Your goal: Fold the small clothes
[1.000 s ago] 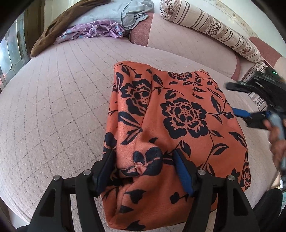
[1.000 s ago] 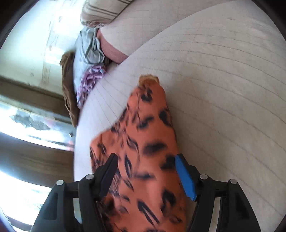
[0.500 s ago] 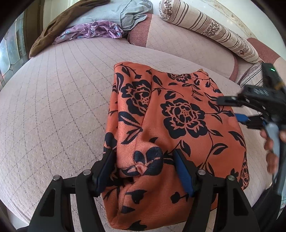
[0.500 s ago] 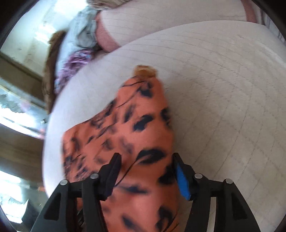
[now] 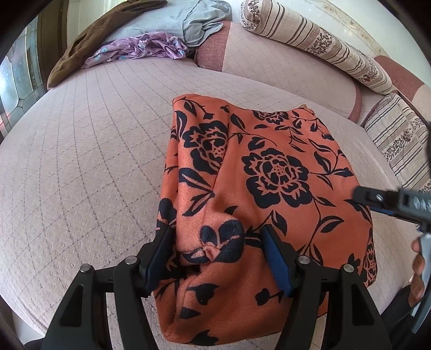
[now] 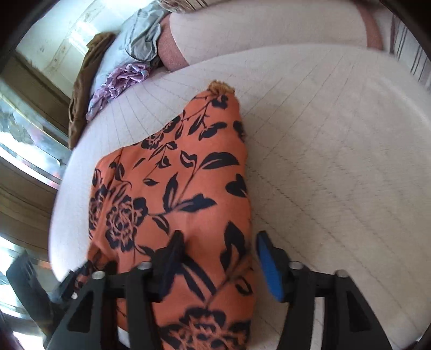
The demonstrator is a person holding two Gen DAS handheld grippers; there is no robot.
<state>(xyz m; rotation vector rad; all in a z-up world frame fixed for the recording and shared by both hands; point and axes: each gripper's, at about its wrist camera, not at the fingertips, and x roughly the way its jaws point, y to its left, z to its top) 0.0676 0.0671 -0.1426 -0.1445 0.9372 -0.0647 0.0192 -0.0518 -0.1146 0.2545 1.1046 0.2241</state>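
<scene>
1. Orange floral garment (image 5: 269, 172) lies folded on a pinkish quilted cushion seat (image 5: 80, 161), w/ black rose & leaf print facing up; near edge hangs slightly over the seat front.
2. Left claw (image 5: 215, 253) is spread wide, fingers either side of a bunched fold at the garment's near-left corner; pads touch or sit just beside the cloth w/o pinching it — released.
3. Right claw (image 6: 221, 258) also spread apart over the garment's right edge; black finger (image 6: 169, 255) rests on the fabric, blue-padded finger sits just off the edge above the seat. Not clenched on anything.
4. In left wrist view the right claw's body shows at the far right, blurred, w/ part of the person's hand (image 5: 417, 274) below it.
5. Back-left of the seat: purple crumpled cloth (image 5: 140, 48), light blue cloth (image 5: 175, 18), brown cloth (image 5: 89, 35), piled together, well apart from the garment.
6. Striped bolster pillow (image 5: 317, 45) lies along the backrest; another striped cushion (image 5: 398, 140) at right.
</scene>
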